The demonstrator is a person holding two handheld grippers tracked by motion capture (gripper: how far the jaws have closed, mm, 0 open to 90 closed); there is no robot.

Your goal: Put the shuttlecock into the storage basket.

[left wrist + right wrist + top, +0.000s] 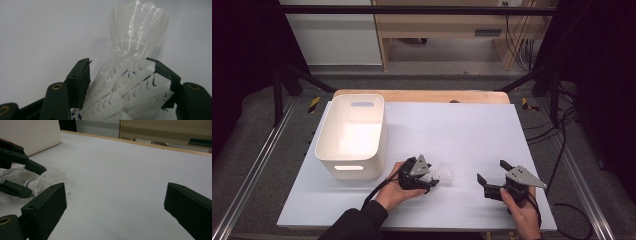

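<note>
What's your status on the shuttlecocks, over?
Left gripper closed around shuttlecocks on the table. Right gripper open, empty. White bin left, path unobstructed.

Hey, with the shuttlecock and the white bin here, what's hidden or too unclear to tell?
- Shuttlecock cork, left gripper view: cut off by the bottom edge.
- Left gripper pads, high view: too small to show contact with the feathers.
- White bin floor, high view: washed out by glare.
- Bin, right gripper view: cropped at the top edge.

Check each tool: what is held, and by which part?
Left tool has its jaws around the white shuttlecock at its lower feather skirt, near the cork. Right tool is open, holding nothing.
</note>
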